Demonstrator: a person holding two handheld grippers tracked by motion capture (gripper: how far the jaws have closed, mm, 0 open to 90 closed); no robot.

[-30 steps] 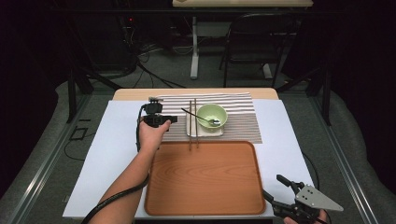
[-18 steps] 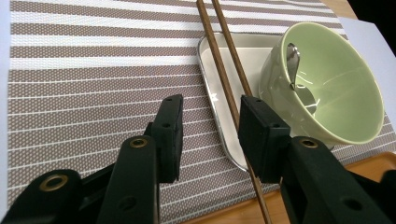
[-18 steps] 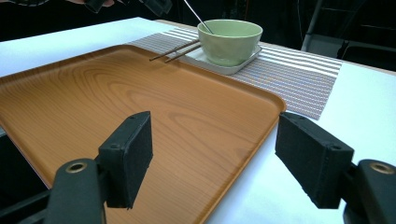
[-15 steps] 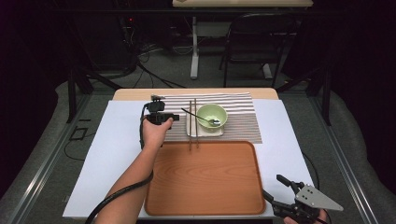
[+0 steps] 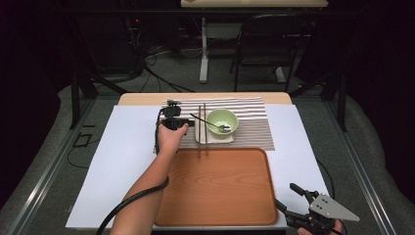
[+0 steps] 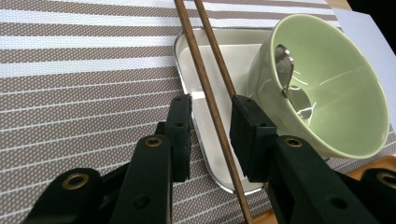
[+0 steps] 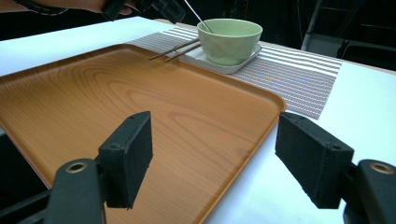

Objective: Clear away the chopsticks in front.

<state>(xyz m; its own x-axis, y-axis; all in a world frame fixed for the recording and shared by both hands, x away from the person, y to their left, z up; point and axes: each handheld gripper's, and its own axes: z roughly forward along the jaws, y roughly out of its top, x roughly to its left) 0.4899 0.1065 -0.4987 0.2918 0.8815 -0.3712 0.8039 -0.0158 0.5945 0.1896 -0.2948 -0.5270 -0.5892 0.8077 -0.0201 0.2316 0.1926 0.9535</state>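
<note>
Two brown chopsticks (image 5: pixel 201 128) (image 6: pixel 205 88) lie across a white dish (image 5: pixel 215 139) (image 6: pixel 208 51) on a striped placemat (image 5: pixel 254 128) (image 6: pixel 70 93). A green bowl (image 5: pixel 221 119) (image 6: pixel 336 79) with a metal spoon (image 5: pixel 211 124) (image 6: pixel 285 63) sits on the dish. My left gripper (image 5: pixel 192 122) (image 6: pixel 212 128) is low over the dish's left edge. Its jaws have just been closing, with the chopsticks between them and a gap still showing on the left. My right gripper (image 5: pixel 288 197) (image 7: pixel 219 158) stands wide open by the near right corner of the wooden tray (image 5: pixel 220 188) (image 7: pixel 116 102), holding nothing.
A white sheet (image 5: pixel 122 161) covers the table around the tray and placemat. The table's far wooden edge (image 5: pixel 142 98) lies behind the mat. A chair (image 5: pixel 259 49) and desk legs stand on the dark floor beyond.
My left hand has shifted right and a little lower toward the chopsticks. The right gripper, tray, bowl and dish have not moved.
</note>
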